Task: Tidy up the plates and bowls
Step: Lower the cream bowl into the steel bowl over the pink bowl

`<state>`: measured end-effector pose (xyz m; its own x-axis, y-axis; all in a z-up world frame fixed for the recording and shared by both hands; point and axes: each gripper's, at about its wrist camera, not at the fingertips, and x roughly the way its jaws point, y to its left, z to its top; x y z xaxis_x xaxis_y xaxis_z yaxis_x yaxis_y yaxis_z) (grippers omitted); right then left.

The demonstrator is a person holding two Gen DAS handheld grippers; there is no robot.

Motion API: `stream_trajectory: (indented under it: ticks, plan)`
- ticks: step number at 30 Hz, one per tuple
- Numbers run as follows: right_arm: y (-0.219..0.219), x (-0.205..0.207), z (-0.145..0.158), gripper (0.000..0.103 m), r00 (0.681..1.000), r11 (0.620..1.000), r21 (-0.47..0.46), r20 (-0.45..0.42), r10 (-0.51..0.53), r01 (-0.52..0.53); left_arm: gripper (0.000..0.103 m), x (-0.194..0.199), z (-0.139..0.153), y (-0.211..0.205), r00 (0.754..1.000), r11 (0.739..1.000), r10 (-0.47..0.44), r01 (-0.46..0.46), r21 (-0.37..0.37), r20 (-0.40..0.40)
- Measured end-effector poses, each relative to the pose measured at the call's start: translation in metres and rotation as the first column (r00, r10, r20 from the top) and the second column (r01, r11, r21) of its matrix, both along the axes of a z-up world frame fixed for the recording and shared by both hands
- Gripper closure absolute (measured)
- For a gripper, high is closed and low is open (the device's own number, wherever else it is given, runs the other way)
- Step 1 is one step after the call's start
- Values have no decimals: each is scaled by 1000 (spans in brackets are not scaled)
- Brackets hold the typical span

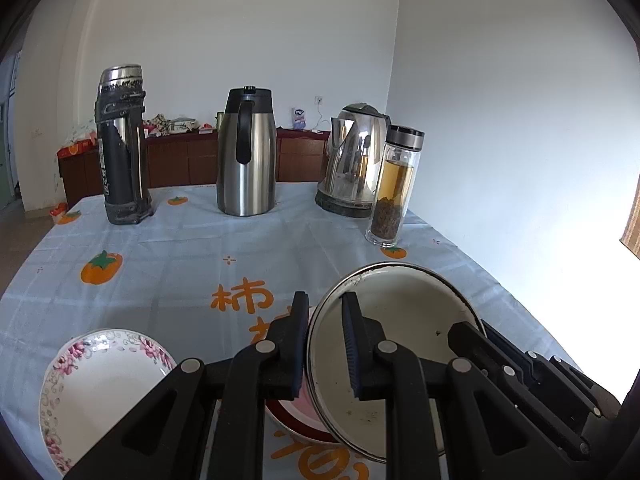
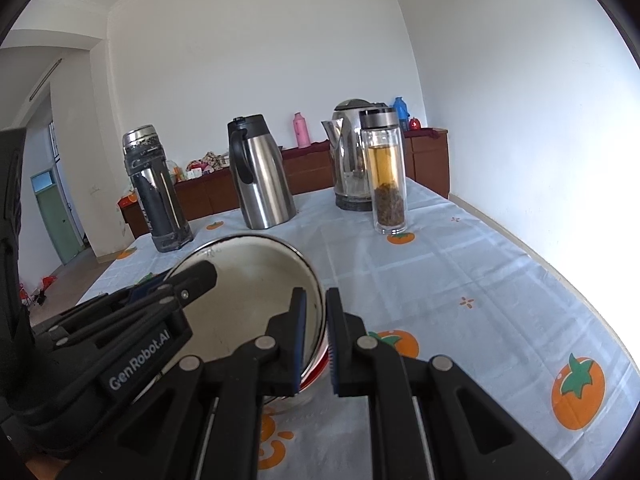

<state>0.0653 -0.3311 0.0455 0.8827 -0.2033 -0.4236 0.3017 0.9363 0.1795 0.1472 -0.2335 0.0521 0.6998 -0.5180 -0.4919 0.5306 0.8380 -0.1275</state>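
A white enamel bowl [image 1: 404, 312] with a dark rim and a speckled inside is held between both grippers. My left gripper [image 1: 325, 300] is shut on its left rim. My right gripper [image 2: 317, 296] is shut on its right rim, and the bowl [image 2: 248, 280] fills the middle of the right wrist view. Just under it lies a pink bowl with a red rim [image 1: 296, 420]; whether the two touch I cannot tell. A floral plate [image 1: 100, 380] lies on the cloth to the left. The right gripper [image 1: 500, 344] also shows in the left wrist view.
Along the far side of the table stand a black-sleeved flask [image 1: 120, 148], a steel jug [image 1: 248, 156], a steel kettle [image 1: 352, 160] and a glass tea bottle [image 1: 394, 188]. The blue tablecloth [image 1: 168, 264] bears orange fruit prints. A dark cabinet [image 1: 200, 156] stands behind.
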Motion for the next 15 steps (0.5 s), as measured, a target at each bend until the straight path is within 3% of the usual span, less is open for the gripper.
stream_trajectory:
  ticks: [15]
  plan:
    - [-8, 11, -6, 93, 1000, 999, 32, -30, -1, 2, 84, 14, -11, -7, 998, 1000, 9, -8, 14, -54]
